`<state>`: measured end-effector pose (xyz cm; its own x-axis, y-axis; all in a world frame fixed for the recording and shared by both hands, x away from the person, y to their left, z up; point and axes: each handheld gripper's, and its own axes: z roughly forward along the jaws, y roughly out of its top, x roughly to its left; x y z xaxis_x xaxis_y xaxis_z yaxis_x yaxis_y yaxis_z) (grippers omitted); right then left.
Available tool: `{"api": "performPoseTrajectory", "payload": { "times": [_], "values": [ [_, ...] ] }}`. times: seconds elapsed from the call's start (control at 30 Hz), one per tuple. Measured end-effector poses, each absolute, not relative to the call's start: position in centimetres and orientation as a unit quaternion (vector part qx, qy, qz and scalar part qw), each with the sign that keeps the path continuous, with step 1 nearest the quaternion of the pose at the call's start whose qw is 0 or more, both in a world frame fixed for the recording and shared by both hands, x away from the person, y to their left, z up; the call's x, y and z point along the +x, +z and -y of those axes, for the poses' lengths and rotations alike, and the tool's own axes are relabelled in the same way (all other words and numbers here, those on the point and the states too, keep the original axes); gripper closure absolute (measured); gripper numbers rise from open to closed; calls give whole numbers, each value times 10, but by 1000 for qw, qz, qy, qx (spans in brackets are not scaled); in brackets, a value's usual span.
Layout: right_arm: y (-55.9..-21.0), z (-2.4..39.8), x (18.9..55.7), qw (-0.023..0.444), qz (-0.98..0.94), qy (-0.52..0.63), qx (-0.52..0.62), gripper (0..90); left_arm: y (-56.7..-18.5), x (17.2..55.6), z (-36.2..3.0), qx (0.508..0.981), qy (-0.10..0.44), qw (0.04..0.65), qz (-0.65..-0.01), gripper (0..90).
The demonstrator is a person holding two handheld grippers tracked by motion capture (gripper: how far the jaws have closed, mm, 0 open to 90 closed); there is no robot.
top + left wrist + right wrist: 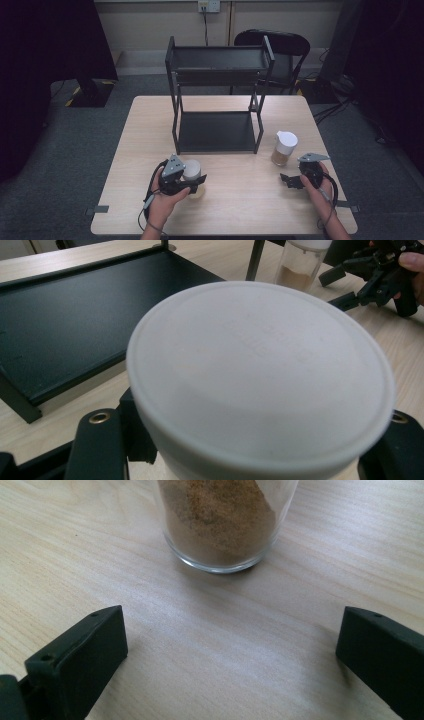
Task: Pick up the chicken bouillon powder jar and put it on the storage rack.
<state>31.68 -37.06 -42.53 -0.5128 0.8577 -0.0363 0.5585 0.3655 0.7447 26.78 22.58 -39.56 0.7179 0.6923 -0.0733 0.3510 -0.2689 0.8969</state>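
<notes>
The left gripper (192, 186) squeezes 1 white-lidded jar (260, 380); gripped low, it could tip. The right gripper (230, 645) waits wide open near the other jar (220, 520).

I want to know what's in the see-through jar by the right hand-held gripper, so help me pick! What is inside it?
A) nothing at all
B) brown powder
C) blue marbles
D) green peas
B: the glass jar standing on the table just ahead of the right hand-held gripper holds a brown, sandy powder, and the high view shows the same jar with a white lid.
</notes>
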Motion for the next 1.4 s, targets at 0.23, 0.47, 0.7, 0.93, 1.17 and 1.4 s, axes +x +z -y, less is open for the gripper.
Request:
{"api": "performPoseTrajectory", "payload": {
  "times": [0.23, 0.47, 0.7, 0.93, 1.17, 1.4],
  "values": [
    [-425, 371, 317, 216, -798, 347, 444, 0, -391, 276, -222, 774, 168, 509, -337, 338],
    [-425, 371, 317, 216, -798, 347, 444, 0, -382, 287, -213, 772, 172, 509, -340, 338],
    [-425, 371, 317, 216, -798, 347, 444, 0, -380, 296, -208, 764, 172, 516, -348, 338],
    [-425, 371, 317, 216, -798, 347, 444, 0, -374, 307, -202, 764, 172, 515, -350, 339],
    [-425, 371, 317, 216, -798, 347, 444, 0, -370, 316, -196, 759, 174, 514, -360, 338],
    [-425, 371, 317, 216, -798, 347, 444, 0, -366, 324, -192, 752, 185, 513, -369, 338]
  ]
}}
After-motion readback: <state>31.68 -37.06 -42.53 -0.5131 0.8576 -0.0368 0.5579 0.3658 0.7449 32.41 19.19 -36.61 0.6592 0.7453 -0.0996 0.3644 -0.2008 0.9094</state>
